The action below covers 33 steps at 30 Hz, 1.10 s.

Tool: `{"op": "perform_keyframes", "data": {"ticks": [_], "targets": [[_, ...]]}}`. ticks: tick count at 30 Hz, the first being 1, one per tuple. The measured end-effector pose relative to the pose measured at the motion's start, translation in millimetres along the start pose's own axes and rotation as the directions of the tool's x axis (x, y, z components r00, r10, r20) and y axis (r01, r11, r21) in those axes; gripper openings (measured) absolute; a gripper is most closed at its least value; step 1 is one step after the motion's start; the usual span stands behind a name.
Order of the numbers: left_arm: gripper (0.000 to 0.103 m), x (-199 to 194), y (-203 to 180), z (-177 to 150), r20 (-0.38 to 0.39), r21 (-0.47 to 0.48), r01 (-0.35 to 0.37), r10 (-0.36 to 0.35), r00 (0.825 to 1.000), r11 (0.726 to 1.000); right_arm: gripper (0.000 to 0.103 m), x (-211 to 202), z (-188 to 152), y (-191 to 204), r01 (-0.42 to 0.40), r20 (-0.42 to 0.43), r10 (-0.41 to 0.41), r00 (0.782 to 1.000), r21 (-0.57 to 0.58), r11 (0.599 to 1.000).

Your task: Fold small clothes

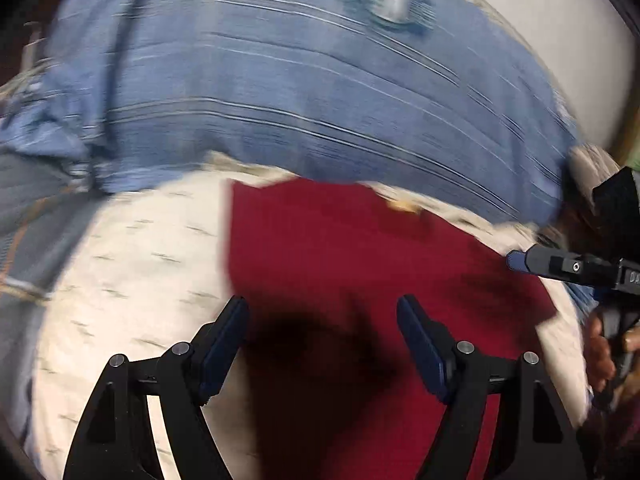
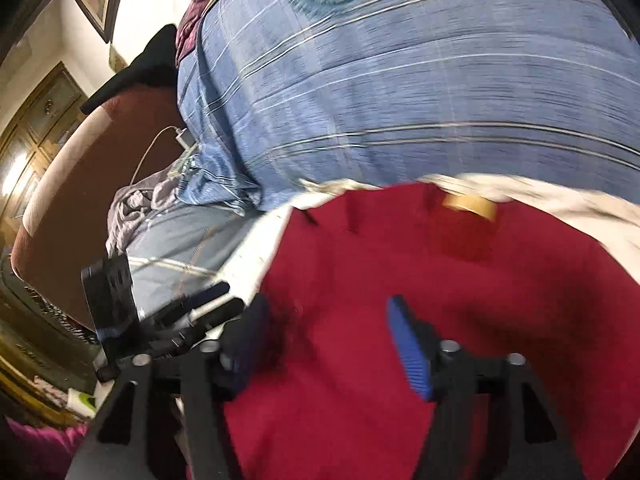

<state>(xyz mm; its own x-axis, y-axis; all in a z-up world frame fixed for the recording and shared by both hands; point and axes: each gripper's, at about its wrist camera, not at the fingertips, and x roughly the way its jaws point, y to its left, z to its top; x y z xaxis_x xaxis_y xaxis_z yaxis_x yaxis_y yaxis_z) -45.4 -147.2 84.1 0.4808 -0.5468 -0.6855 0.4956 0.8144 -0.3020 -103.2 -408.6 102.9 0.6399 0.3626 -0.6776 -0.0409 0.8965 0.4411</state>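
Note:
A small red garment [image 1: 360, 256] lies flat on a cream patterned cloth [image 1: 132, 264] on a bed. It has a tan label [image 2: 470, 204] near its far edge. My left gripper [image 1: 322, 312] is open and empty, just above the near part of the garment. My right gripper [image 2: 326, 312] is open and empty over the red garment [image 2: 460, 320]. The right gripper also shows at the right edge of the left wrist view [image 1: 516, 260]. The left gripper shows at the left of the right wrist view [image 2: 208, 300]. Both views are motion-blurred.
A blue striped bedspread [image 1: 304, 92] covers the bed beyond the cream cloth, with a round pale object [image 1: 386, 2] lying on it. Crumpled grey cloth [image 2: 140, 204] and a white charger with cable [image 2: 182, 136] lie at the bed's left side. A reddish headboard [image 2: 100, 168] stands left.

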Motion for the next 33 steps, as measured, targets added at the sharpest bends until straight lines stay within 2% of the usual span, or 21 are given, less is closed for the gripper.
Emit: {"op": "perform_keyframes", "data": {"ticks": [2,3,5,6,9,13,16,18,20,23,25,28,29,31,32,33], "targets": [[0.072,11,-14,-6,-0.059,0.048,-0.033,0.036,0.998,0.998,0.065,-24,-20,-18,0.023,0.020,-0.025,0.999,0.069,0.997],[0.066,19,-22,-10,-0.085,0.072,-0.043,0.049,0.995,0.996,0.065,-37,-31,-29,0.022,0.033,-0.025,0.999,0.114,0.993],[0.043,39,-34,-17,-0.144,0.103,-0.057,0.071,0.987,0.993,0.067,-58,-47,-47,0.011,0.067,-0.024,0.997,0.186,0.982],[0.021,45,-36,-17,-0.160,0.104,-0.055,0.071,0.985,0.993,0.069,-66,-54,-53,0.013,0.081,-0.031,0.996,0.208,0.978],[0.013,55,-49,-15,-0.144,0.135,-0.095,0.114,0.983,0.986,0.071,-80,-69,-68,0.032,0.087,-0.054,0.995,0.239,0.970],[0.012,18,-74,7,-0.016,0.192,-0.089,0.094,0.995,0.977,0.071,-88,-73,-82,0.045,0.093,-0.073,0.993,0.272,0.961],[0.011,-3,-85,41,0.076,0.233,-0.125,0.110,0.991,0.964,0.072,-93,-66,-90,0.078,0.130,-0.119,0.984,0.285,0.955],[0.010,-5,-76,64,0.103,0.204,-0.175,0.156,0.982,0.963,0.072,-93,-59,-94,0.129,0.153,-0.179,0.972,0.294,0.947],[0.010,-1,-60,73,0.095,0.163,-0.212,0.199,0.975,0.963,0.072,-90,-54,-96,0.189,0.150,-0.241,0.959,0.297,0.936],[0.010,14,-30,61,0.050,0.103,-0.279,0.276,0.960,0.955,0.072,-79,-46,-99,0.213,0.139,-0.260,0.956,0.284,0.935],[0.010,35,-20,52,-0.003,0.069,-0.281,0.282,0.959,0.957,0.071,-69,-42,-100,0.231,0.134,-0.274,0.952,0.267,0.936],[0.010,62,-11,41,-0.062,0.056,-0.281,0.284,0.957,0.958,0.067,-45,-32,-105,0.307,0.078,-0.333,0.940,0.233,0.923],[0.011,67,-9,45,-0.063,0.056,-0.288,0.291,0.955,0.956,0.064,-36,-30,-107,0.351,0.048,-0.369,0.928,0.214,0.911],[0.020,70,-2,48,-0.068,0.028,-0.274,0.275,0.959,0.961,0.057,-18,-28,-117,0.505,-0.040,-0.506,0.862,0.164,0.847],[0.023,68,3,47,-0.073,0.009,-0.258,0.258,0.964,0.966,0.058,-15,-29,-122,0.529,-0.061,-0.527,0.848,0.165,0.832],[0.030,66,6,46,-0.076,-0.007,-0.246,0.245,0.966,0.969,0.058,-16,-31,-128,0.523,-0.071,-0.520,0.851,0.192,0.830]]}}
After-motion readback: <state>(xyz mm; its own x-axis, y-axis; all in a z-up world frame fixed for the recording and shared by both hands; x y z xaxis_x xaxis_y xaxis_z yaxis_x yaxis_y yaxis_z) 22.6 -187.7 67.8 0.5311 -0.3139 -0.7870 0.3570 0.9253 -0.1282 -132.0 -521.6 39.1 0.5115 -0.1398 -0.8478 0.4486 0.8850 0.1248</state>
